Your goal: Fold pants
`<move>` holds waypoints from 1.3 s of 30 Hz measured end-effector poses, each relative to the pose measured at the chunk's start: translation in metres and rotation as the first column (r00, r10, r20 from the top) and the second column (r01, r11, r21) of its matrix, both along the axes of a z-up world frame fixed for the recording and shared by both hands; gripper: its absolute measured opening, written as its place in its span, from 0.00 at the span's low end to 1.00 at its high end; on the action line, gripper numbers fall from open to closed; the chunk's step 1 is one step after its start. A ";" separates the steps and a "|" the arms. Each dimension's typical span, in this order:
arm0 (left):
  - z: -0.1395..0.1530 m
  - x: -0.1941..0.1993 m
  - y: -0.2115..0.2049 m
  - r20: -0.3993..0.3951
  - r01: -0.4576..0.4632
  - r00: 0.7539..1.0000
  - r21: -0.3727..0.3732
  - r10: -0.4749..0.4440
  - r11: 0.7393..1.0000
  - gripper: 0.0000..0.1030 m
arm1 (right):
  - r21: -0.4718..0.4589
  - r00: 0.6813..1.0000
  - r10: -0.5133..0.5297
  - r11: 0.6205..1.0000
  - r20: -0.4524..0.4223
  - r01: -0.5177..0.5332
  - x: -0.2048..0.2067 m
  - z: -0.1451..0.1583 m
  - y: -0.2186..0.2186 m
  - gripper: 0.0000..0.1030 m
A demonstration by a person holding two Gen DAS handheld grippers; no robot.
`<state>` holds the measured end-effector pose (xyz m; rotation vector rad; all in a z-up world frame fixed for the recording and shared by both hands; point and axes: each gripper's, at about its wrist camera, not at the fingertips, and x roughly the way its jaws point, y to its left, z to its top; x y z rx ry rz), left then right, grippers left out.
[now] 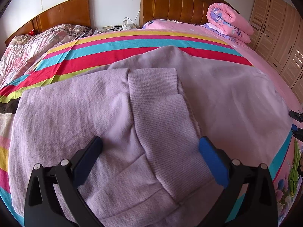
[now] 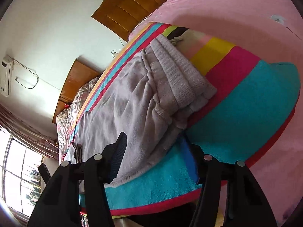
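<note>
The lilac pants [image 1: 151,98] run lengthwise up-frame on the bed [image 1: 132,43]; left hand-held gripper [image 1: 150,147] gapes over a cuff, right hand-held gripper [image 2: 153,147] straddles the hem, unclamped.

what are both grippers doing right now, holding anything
left gripper: open, jaws wide over the pants cuff, gripping nothing.
right gripper: open, jaws astride the pants edge, pads not yet pressing.

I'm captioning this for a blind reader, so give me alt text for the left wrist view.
Lilac pants lie spread on a striped bedsheet, their ribbed cuff folded toward the camera between the open left claw. Behind them are a rolled pink quilt and wooden headboards.
</note>
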<state>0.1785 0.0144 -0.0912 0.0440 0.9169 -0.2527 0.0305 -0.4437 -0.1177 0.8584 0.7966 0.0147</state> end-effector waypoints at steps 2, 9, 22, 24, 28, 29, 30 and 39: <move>0.000 0.000 0.000 0.000 0.000 1.000 -0.001 0.000 1.000 0.99 | 0.019 0.998 -0.056 0.998 0.013 0.056 0.003 -0.002 -0.005 0.55; 0.000 -0.001 0.000 0.002 0.000 1.000 0.001 0.000 1.000 0.99 | -0.011 1.000 0.007 1.000 -0.008 -0.007 0.001 -0.002 0.005 0.46; 0.001 -0.002 -0.003 0.003 0.000 1.000 0.004 0.000 1.000 0.99 | -0.062 0.999 -0.033 0.997 0.035 0.035 0.001 0.002 0.009 0.32; 0.001 -0.002 -0.002 0.005 0.001 1.000 0.002 -0.001 1.000 0.99 | -0.075 0.998 -0.049 0.996 0.047 0.052 -0.001 0.005 0.012 0.31; 0.001 -0.003 0.000 0.006 0.003 1.000 -0.004 -0.003 1.000 0.99 | -0.105 0.997 -0.069 0.992 0.046 0.074 -0.003 0.007 0.016 0.30; 0.001 -0.003 0.000 0.007 0.003 1.000 -0.003 -0.003 1.000 0.99 | -0.109 0.996 -0.074 0.991 0.047 0.079 -0.003 0.007 0.016 0.30; 0.001 -0.003 0.000 0.007 0.003 1.000 -0.003 -0.003 1.000 0.99 | -0.112 0.996 -0.079 0.990 0.049 0.084 -0.003 0.008 0.016 0.30; 0.001 -0.003 -0.001 0.009 0.004 1.000 0.011 -0.004 1.000 0.99 | -0.163 0.989 -0.113 0.978 0.094 0.127 -0.010 0.016 0.021 0.27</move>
